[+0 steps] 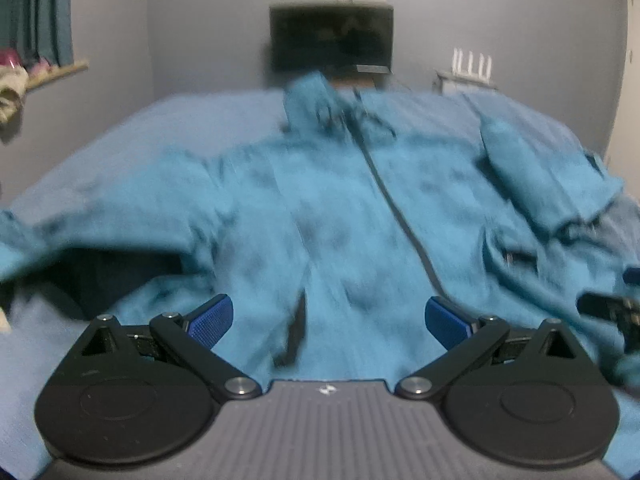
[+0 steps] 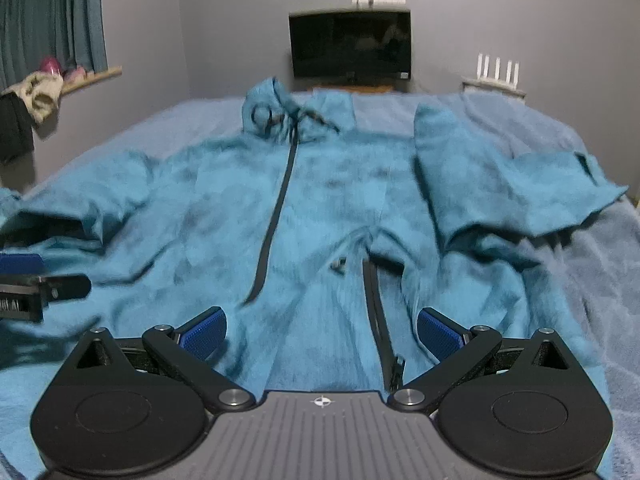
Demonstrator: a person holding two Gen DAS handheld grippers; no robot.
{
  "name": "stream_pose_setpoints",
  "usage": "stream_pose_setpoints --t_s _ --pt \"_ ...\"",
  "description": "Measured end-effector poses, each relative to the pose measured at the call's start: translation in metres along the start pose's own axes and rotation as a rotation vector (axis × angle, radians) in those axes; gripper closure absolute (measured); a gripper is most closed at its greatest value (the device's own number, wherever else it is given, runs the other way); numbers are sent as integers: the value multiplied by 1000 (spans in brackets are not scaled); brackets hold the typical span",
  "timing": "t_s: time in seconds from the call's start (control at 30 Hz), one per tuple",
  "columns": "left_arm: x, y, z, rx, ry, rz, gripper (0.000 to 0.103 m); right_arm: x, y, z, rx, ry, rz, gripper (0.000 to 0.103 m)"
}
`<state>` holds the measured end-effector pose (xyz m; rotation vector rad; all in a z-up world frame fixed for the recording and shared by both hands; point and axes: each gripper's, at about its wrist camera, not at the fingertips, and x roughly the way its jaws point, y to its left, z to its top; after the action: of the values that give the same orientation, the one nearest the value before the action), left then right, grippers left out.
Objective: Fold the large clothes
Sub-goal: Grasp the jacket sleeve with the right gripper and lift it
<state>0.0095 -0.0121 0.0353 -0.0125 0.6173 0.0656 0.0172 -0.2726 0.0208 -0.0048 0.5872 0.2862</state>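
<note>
A large teal hooded zip jacket (image 1: 320,200) lies front-up on the bed, hood at the far end, dark zipper (image 2: 280,200) down its middle. It also fills the right wrist view (image 2: 328,208). Its right sleeve (image 2: 500,184) is folded in over the body. My left gripper (image 1: 328,320) is open just above the hem, left of the zipper. My right gripper (image 2: 322,332) is open above the hem over a pocket zipper (image 2: 380,320). Each gripper shows at the edge of the other's view (image 1: 612,308) (image 2: 36,284).
The bed has a light blue cover (image 1: 168,120). A dark TV (image 2: 350,42) stands against the far wall. A white router (image 2: 496,70) sits to its right. Curtains (image 2: 48,16) and a windowsill with clutter are at the left.
</note>
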Motion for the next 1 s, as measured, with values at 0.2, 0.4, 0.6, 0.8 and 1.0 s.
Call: stream_pose_setpoints --t_s 0.2,0.4,0.6,0.8,1.0 --pt "-15 16 76 0 -80 42 0 -20 -7 35 43 -124 38 0" --pt "13 27 121 -52 -70 13 0 -21 -39 69 105 -212 -39 0" --pt "77 33 108 -86 53 19 0 6 -105 80 229 -255 -264 0" --pt "128 32 72 7 122 71 0 42 -160 77 235 -208 -442 0" --pt "152 42 60 -75 157 -8 0 85 -219 73 344 -144 -451 0"
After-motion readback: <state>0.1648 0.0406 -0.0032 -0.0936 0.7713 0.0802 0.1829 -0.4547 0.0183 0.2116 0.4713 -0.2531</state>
